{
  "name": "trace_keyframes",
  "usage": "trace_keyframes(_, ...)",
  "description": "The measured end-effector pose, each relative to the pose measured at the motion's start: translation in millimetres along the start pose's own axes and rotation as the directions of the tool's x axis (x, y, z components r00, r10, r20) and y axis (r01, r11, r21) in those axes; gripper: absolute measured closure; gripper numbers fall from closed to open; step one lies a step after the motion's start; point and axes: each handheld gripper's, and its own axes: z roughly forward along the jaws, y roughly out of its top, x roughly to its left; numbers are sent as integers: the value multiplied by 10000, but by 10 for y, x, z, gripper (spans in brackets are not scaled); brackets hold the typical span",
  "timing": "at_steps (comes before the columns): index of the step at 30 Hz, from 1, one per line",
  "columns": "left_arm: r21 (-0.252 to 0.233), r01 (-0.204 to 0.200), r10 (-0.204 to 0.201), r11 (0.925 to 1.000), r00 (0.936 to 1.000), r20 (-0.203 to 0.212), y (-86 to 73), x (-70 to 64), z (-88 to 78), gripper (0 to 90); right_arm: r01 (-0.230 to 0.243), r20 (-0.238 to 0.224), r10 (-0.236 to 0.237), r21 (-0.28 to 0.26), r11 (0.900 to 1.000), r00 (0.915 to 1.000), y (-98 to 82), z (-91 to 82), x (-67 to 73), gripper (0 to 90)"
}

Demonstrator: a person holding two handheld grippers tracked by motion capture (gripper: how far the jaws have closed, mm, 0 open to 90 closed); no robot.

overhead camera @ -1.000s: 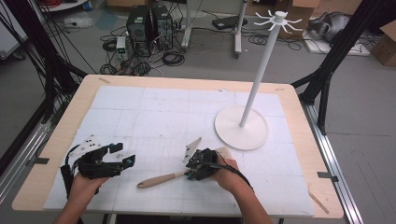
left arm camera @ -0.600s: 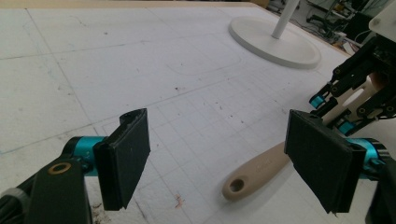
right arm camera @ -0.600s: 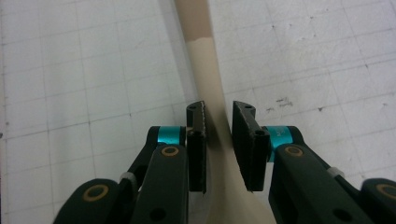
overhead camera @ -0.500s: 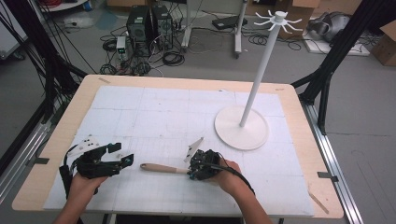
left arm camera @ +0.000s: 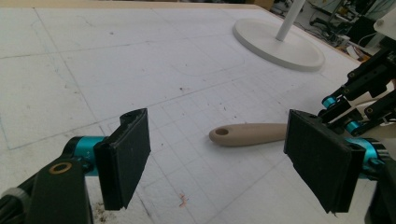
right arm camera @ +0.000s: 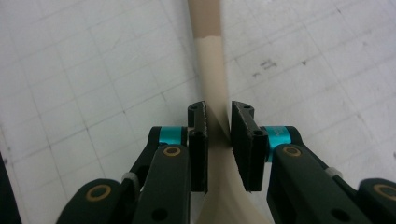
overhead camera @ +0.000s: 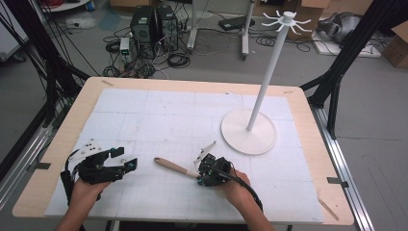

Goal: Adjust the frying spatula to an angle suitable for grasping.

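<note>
A spatula (overhead camera: 171,166) with a tan wooden handle lies across the white mat near the front middle. My right gripper (overhead camera: 199,174) is shut on its beige blade end. In the right gripper view the two pads (right arm camera: 198,128) press on the beige blade (right arm camera: 208,60), with my right gripper (right arm camera: 218,121) pointing along the spatula. My left gripper (overhead camera: 126,159) rests at the front left, open, aimed at the handle's free end. In the left gripper view the handle (left arm camera: 247,134), with a hole at its tip, shows between the wide-apart jaws of my left gripper (left arm camera: 219,121), clear of both.
A white stand with a round base (overhead camera: 248,132), a tall pole and several hooks on top stands at the right of the mat; its base (left arm camera: 280,44) also shows far off in the left gripper view. Cables, boxes and computer cases lie on the floor beyond the table.
The spatula's handle has swung from pointing toward the table's front left to pointing left and slightly away, turning with my right gripper. The left gripper has stayed put.
</note>
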Motion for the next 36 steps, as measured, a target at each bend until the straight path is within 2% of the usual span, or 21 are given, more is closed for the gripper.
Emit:
trace_keyframes(10, -56, 99, -99, 9999, 10000, -6, -4, 1, -2, 232, -824, 538, 834, -208, 9964, 9951, -44, -8, 77, 772)
trace_keyframes(12, -122, 123, -123, 9999, 9999, -21, -5, 2, -1, 232, -1020, 501, 1031, -225, 9945, 9934, -46, -9, 79, 764)
trace_keyframes(14, -116, 128, -128, 9999, 9999, -19, -5, 3, -6, 232, -953, 466, 975, -463, 9944, 9941, -61, -16, 69, 724)
trace_keyframes(15, -134, 145, -145, 9998, 9999, -20, -6, 4, -9, 232, -1045, 346, 1076, -816, 9912, 9936, -70, -43, 63, 645)
trace_keyframes(16, -172, 156, -156, 9997, 9999, -9, -8, 7, -10, 232, -1219, 286, 1263, -1220, 9850, 9916, -81, -86, 54, 601)
trace_keyframes(19, -275, 291, -290, 9992, 9996, 8, -16, 15, -15, 232, -1237, 430, 1372, -2319, 9648, 9896, -141, -258, 21, 496)
trace_keyframes(20, -286, 212, -212, 9994, 9998, -6, -16, 22, -21, 232, -1194, 520, 1378, -2643, 9570, 9891, -176, -313, 1, 454)
trace_keyframes(23, -443, 240, -240, 9987, 9997, 2, -25, 19, -28, 232, -1216, 836, 1592, -3430, 9314, 9837, -318, -459, -59, 388)
trace_keyframes(24, -458, 190, -190, 9988, 9998, -1, -25, 23, -33, 232, -1139, 955, 1613, -3795, 9181, 9823, -381, -512, -72, 364)
trace_keyframes(27, -633, 208, -208, 9978, 9998, -1, -28, 28, -43, 231, -969, 1227, 1658, -4361, 8947, 9785, -499, -596, -85, 273)
trace_keyframes(30, -656, 274, -280, 9975, 9996, -69, -37, 38, -46, 230, -1031, 1346, 1904, -4843, 8688, 9724, -602, -635, -91, 199)
trace_keyframes(32, -656, 290, -296, 9974, 9995, -90, -42, 49, -54, 230, -1071, 1303, 2017, -5166, 8495, 9708, -660, -636, -97, 194)
trace_keyframes(36, -703, 330, -339, 9970, 9994, -120, -42, 63, -69, 230, -1109, 1323, 2174, -5500, 8277, 9671, -700, -647, -112, 178)
